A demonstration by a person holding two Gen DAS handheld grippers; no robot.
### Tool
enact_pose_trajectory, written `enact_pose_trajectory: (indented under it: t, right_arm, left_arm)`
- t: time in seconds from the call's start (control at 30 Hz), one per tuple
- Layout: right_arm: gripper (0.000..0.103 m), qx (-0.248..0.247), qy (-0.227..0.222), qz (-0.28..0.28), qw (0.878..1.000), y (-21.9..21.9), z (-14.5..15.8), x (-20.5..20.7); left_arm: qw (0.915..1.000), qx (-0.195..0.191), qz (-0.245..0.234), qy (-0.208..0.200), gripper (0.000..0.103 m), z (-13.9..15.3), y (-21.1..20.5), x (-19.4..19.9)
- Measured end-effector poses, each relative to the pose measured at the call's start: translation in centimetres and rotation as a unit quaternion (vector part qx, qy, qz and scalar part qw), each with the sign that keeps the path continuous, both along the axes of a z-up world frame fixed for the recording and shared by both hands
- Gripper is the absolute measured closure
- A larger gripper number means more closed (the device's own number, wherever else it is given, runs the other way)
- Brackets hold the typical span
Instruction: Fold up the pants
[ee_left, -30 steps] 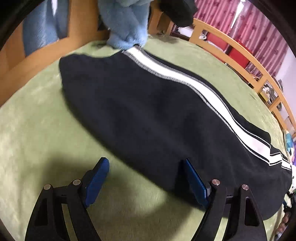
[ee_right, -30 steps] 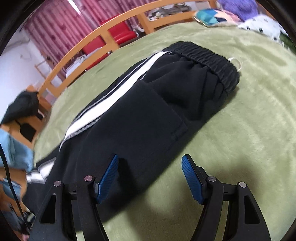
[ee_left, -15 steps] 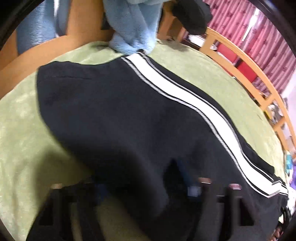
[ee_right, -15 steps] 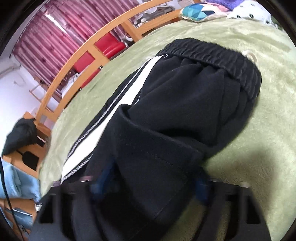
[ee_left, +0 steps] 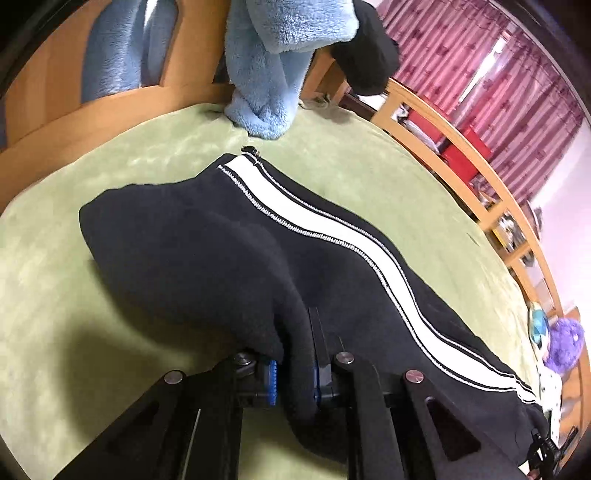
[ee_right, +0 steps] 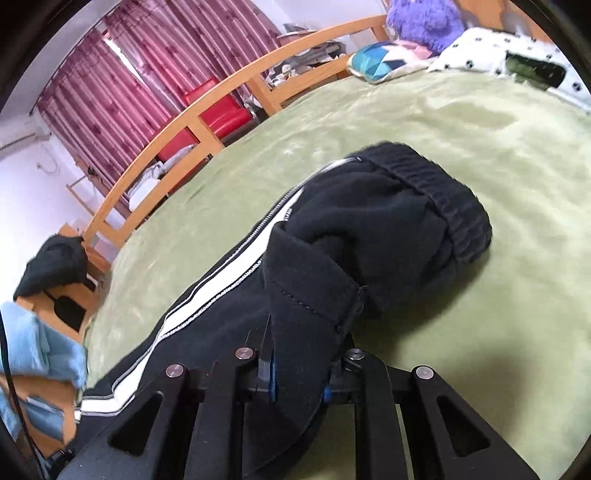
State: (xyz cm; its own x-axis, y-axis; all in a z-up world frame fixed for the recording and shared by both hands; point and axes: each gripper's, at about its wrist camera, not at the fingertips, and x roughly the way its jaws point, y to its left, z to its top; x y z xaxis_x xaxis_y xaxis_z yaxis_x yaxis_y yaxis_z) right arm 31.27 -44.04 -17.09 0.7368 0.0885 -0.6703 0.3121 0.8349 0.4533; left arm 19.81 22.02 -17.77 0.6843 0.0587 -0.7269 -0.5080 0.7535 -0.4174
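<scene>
Black pants (ee_left: 207, 254) with a white side stripe (ee_left: 332, 229) lie lengthwise on a green bedspread (ee_left: 55, 280). My left gripper (ee_left: 293, 376) is shut on the near edge of the pants toward the leg end and lifts a bunch of cloth. My right gripper (ee_right: 297, 380) is shut on the near edge of the pants (ee_right: 332, 266) close to the back pocket. The ribbed waistband (ee_right: 443, 192) curls up at the far right.
A light blue fleece (ee_left: 273, 55) hangs over the wooden bed frame (ee_left: 461, 155) at the leg end. Pillows and a purple plush toy (ee_right: 424, 22) sit past the waistband. Red curtains (ee_right: 129, 85) stand behind the frame.
Both grippers moved in onto the near edge of the pants, went from open to shut on the cloth, and raised it off the bedspread.
</scene>
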Motion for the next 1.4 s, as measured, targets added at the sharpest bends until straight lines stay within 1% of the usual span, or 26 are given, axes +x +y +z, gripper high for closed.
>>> enact_pose_trajectory:
  t: [0.1,0.17,0.2,0.27,0.37,0.4,0.43,0.47,0.5,0.53,0.57,0.6,0.63,0.67,0.7,0.8,0.87,0.9,0.93,1.0,1.1,1.23,1.3,1.4]
  right_arm:
    - [0.087,-0.011,0.005,-0.012,1.0,-2.1,1.3,-4.9]
    - [0.087,-0.009,0.011,-0.023,1.0,-4.0,1.8,-9.1]
    - [0.087,-0.012,0.015,-0.028,0.999,-4.9,2.1,-11.1]
    - [0.087,-0.017,0.022,-0.038,0.999,-6.5,2.3,-14.5]
    - [0.086,-0.02,0.04,-0.047,0.998,-8.4,1.9,-18.8]
    - [0.085,-0.019,0.052,-0.044,0.997,-9.0,1.4,-20.0]
    - [0.081,-0.019,0.062,-0.039,0.997,-9.2,0.9,-20.3]
    - [0.078,-0.019,0.081,-0.03,0.996,-9.4,0.2,-20.6]
    - [0.078,-0.024,0.094,-0.023,0.995,-9.4,-0.3,-21.1]
    - [0.072,-0.031,0.1,-0.021,0.994,-9.2,-0.4,-21.3]
    - [0.066,-0.043,0.1,-0.024,0.994,-9.1,-0.3,-21.8]
    - [0.064,-0.059,0.091,-0.029,0.994,-8.7,0.2,-22.6]
    - [0.06,-0.068,0.087,-0.03,0.993,-8.5,0.4,-23.1]
    - [0.057,-0.076,0.083,-0.029,0.993,-8.2,0.8,-23.7]
    - [0.057,-0.088,0.078,-0.028,0.993,-7.9,1.5,-24.5]
    - [0.057,-0.109,0.056,-0.029,0.992,-7.2,3.1,-26.1]
    - [0.055,-0.126,0.045,-0.032,0.991,-6.5,4.2,-26.3]
    - [0.055,-0.134,0.037,-0.033,0.99,-6.0,4.8,-26.2]
    - [0.055,-0.136,0.031,-0.03,0.99,-5.3,5.3,-25.7]
    - [0.052,-0.131,0.019,-0.019,0.991,-4.2,6.0,-24.8]
    - [0.051,-0.122,0.011,0.006,0.992,-2.2,6.1,-23.3]
    - [0.051,-0.125,0.02,0.027,0.992,0.1,5.5,-21.4]
    - [0.051,-0.121,0.029,0.036,0.992,1.0,5.0,-20.4]
    - [0.051,-0.121,0.034,0.04,0.991,2.1,4.7,-18.9]
  left_arm:
    - [0.9995,-0.008,-0.03,0.008,0.09,0.0,-1.8,-3.9]
    - [0.9987,-0.012,-0.048,0.012,0.09,-0.1,-2.8,-6.0]
    - [0.9978,-0.016,-0.063,0.012,0.09,-0.2,-3.7,-7.7]
    - [0.9964,-0.013,-0.083,0.014,0.09,-0.3,-5.1,-9.8]
    - [0.9944,-0.012,-0.103,0.016,0.089,-0.5,-6.6,-12.5]
    - [0.9938,-0.007,-0.109,0.02,0.087,-0.7,-7.0,-13.2]
    - [0.9935,0.002,-0.111,0.029,0.08,-0.9,-7.3,-13.6]
    - [0.9937,0.006,-0.106,0.037,0.079,-1.1,-7.1,-13.8]
    - [0.9938,0.001,-0.101,0.046,0.076,-1.2,-6.8,-14.2]
    - [0.9934,-0.004,-0.103,0.05,0.071,-1.2,-6.6,-14.5]
    - [0.9929,-0.007,-0.105,0.054,0.069,-1.1,-6.4,-14.9]
    - [0.9927,-0.004,-0.11,0.05,0.064,-0.7,-6.3,-15.8]
    - [0.9927,0.001,-0.112,0.045,0.06,-0.2,-6.2,-16.4]
    - [0.9927,0.009,-0.114,0.038,0.058,0.3,-6.2,-17.2]
    - [0.9924,0.017,-0.119,0.028,0.054,0.9,-5.9,-18.1]
    - [0.9907,0.034,-0.132,0.01,0.053,2.4,-5.6,-19.3]
    - [0.9887,0.044,-0.144,-0.003,0.053,3.6,-5.4,-19.4]
    - [0.988,0.052,-0.145,-0.009,0.05,4.3,-5.2,-19.2]
    - [0.9872,0.064,-0.145,-0.019,0.045,5.1,-5.1,-18.8]
    - [0.9861,0.079,-0.141,-0.036,0.041,6.3,-4.5,-17.7]
    - [0.987,0.088,-0.126,-0.048,0.041,7.0,-3.4,-15.4]
    - [0.9893,0.068,-0.119,-0.052,0.042,6.5,-1.6,-11.5]
    - [0.991,0.061,-0.113,-0.039,0.043,5.8,-1.0,-9.5]
    - [0.9918,0.063,-0.109,-0.025,0.044,4.7,-0.2,-7.2]
